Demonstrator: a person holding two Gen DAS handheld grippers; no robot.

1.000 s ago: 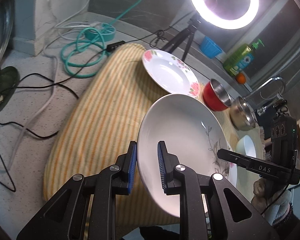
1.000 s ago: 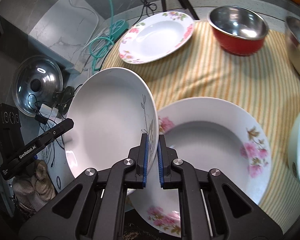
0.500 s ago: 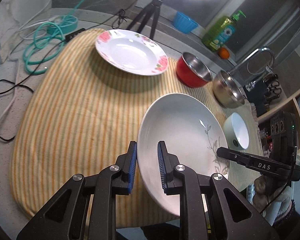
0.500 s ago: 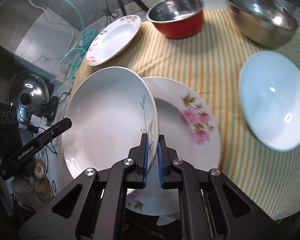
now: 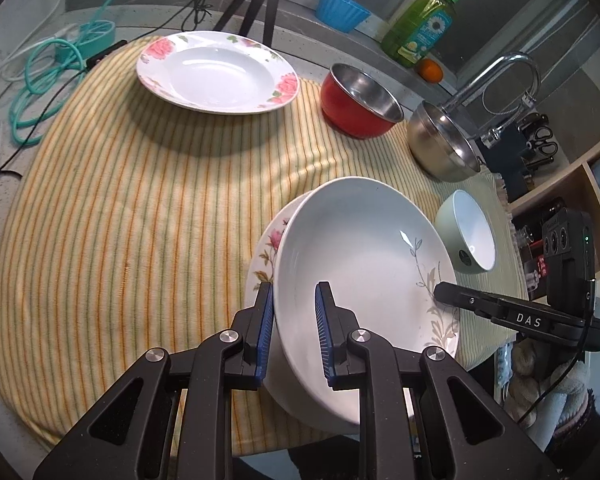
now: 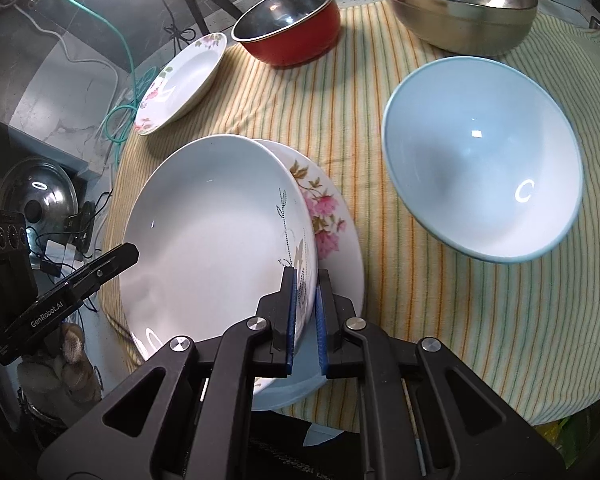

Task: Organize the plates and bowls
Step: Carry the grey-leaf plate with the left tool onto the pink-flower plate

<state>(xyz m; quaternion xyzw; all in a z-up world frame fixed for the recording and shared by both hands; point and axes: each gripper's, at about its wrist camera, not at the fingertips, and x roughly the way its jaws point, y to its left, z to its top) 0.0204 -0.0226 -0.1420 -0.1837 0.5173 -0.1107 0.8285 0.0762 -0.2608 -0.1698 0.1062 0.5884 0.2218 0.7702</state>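
Note:
A white deep plate with a grey leaf pattern (image 5: 360, 264) (image 6: 216, 236) is held between both grippers, tilted over a pink-flowered plate (image 5: 266, 252) (image 6: 328, 216) that lies on the striped cloth. My left gripper (image 5: 293, 320) straddles the plate's near rim with a visible gap at the right pad. My right gripper (image 6: 305, 308) is shut on the plate's opposite rim. A second flowered plate (image 5: 216, 72) (image 6: 180, 80) lies at the far left of the cloth. A red bowl (image 5: 360, 100) (image 6: 288, 24), a steel bowl (image 5: 444, 148) (image 6: 456, 0) and a pale blue-green bowl (image 5: 468, 236) (image 6: 480, 156) stand on the cloth.
The yellow striped cloth (image 5: 140, 200) covers the counter. A tripod (image 5: 256, 0), teal cable (image 5: 40, 76), blue cup (image 5: 342, 8), soap bottle (image 5: 424, 28) and faucet (image 5: 500, 76) stand behind. A pot lid (image 6: 36, 196) lies off the left edge.
Both grippers carried the leaf-pattern plate rightward and down over the pink-flowered plate. The views swung toward the bowls and faucet.

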